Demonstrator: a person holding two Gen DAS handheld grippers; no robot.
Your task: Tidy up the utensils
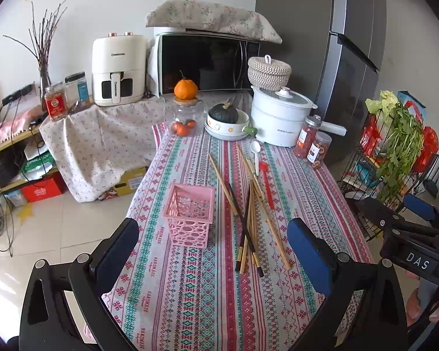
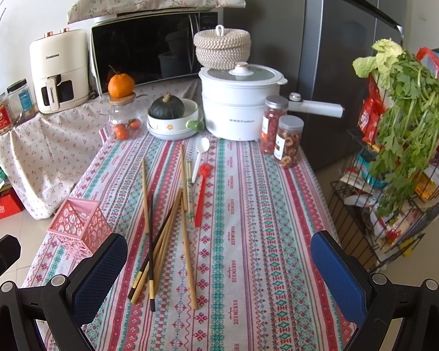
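Here, a long table covered in a striped red, green and white patterned tablecloth (image 1: 190,292) carries a loose heap of utensils. The pile of pale wooden and dark lacquered chopsticks (image 1: 250,213) lies fanned and crossed near the middle of the cloth, their ends pointing toward the near edge. Just beyond them rest a white plastic spoon (image 1: 255,153) and a red plastic spoon (image 1: 266,180), side by side with bowls toward the far end; in the right wrist view the red spoon lies just right of the chopsticks. A pink perforated plastic holder basket (image 1: 188,213) stands upright to the left of the pile, apart from it; whether anything is in it cannot be told.

The left gripper (image 1: 212,256) hovers over the near part of the table, its blue-padded jaws spread wide and holding nothing; the basket and the chopstick ends appear between them. The right gripper (image 2: 219,269) hangs likewise, jaws wide apart and empty, with the chopstick ends toward its left finger.

At the far end stand a white electric pot with a glass lid (image 2: 238,108), a woven lidded basket (image 2: 222,46) behind it, a dark green squash in a white bowl (image 2: 168,111), and a glass jar topped with an orange fruit (image 2: 121,117). Two clear jars of dried fruit (image 2: 281,134) sit beside the pot's handle.
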